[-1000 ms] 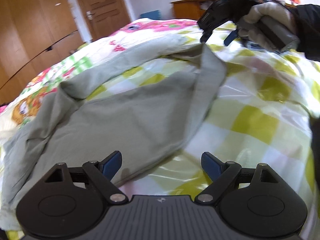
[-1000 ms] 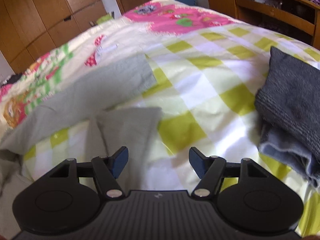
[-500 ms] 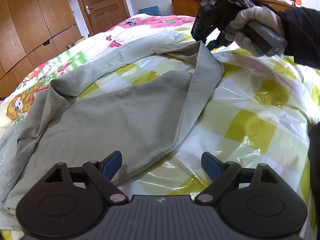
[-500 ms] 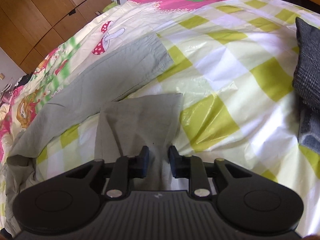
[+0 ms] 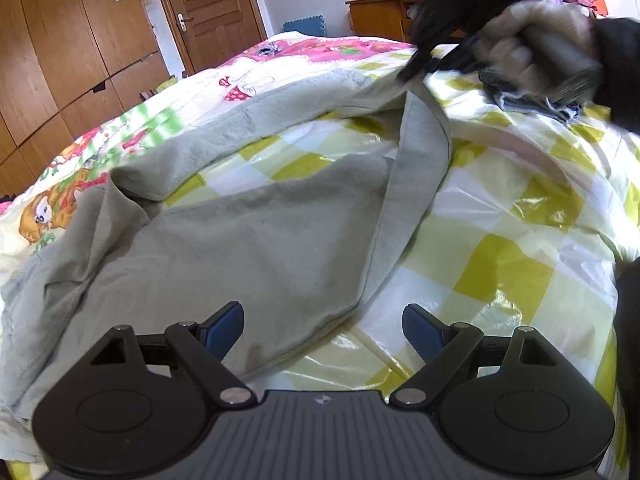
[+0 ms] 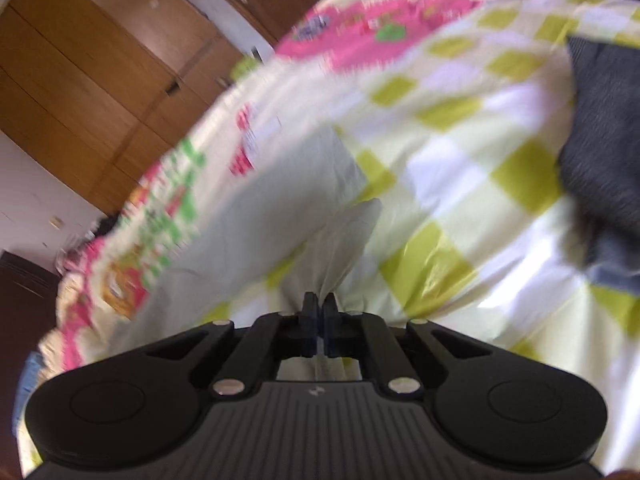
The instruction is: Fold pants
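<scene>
- Left wrist view: the left tool (image 5: pixel 322 326) is spread wide and grasps nothing, low over the near edge of the grey-green pants (image 5: pixel 256 240), which lie spread on the checked bedspread (image 5: pixel 500 264). The right tool (image 5: pixel 416 66), in a gloved hand (image 5: pixel 536 48), lifts the far leg end.
- Right wrist view, blurred: the right tool (image 6: pixel 319 320) is clenched on the pants (image 6: pixel 340 240); a dark folded garment (image 6: pixel 600 152) lies at right.
</scene>
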Action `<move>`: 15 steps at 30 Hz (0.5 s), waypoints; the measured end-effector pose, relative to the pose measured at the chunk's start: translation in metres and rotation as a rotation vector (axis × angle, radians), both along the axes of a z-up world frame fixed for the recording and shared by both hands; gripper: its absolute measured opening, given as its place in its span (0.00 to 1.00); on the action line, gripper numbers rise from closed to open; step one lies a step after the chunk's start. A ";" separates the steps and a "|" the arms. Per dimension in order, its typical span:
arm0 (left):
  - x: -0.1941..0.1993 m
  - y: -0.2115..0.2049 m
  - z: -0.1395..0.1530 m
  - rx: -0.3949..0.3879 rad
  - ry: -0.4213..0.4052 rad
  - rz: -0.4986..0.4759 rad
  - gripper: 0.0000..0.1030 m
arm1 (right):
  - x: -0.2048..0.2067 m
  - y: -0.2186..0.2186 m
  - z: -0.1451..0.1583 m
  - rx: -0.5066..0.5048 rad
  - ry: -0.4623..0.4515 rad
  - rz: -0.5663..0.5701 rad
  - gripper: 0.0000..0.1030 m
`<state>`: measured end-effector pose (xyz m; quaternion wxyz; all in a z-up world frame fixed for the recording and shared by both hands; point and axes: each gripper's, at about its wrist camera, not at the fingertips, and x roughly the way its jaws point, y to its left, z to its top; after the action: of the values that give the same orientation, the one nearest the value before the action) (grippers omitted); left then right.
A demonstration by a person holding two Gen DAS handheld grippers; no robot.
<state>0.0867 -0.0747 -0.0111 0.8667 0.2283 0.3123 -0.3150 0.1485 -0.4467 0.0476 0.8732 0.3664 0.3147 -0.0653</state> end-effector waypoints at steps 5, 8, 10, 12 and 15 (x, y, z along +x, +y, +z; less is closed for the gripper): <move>-0.006 -0.005 0.012 -0.044 -0.008 0.001 0.96 | -0.069 -0.025 0.061 -0.033 -0.156 -0.053 0.04; -0.013 -0.010 0.015 -0.043 -0.017 -0.013 0.96 | -0.101 -0.023 0.080 -0.063 -0.180 -0.056 0.04; -0.016 -0.014 0.014 -0.029 -0.030 -0.022 0.96 | -0.117 -0.016 0.085 -0.100 -0.174 -0.051 0.04; -0.018 -0.015 0.013 -0.020 -0.034 -0.024 0.96 | -0.127 -0.012 0.081 -0.136 -0.128 -0.057 0.04; -0.021 -0.011 0.012 -0.009 -0.035 -0.020 0.96 | -0.134 -0.006 0.059 -0.258 -0.014 -0.059 0.05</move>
<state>0.0655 -0.0861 0.0013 0.8699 0.2330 0.2933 -0.3207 0.0146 -0.4522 0.1063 0.9129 0.2608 0.2866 -0.1282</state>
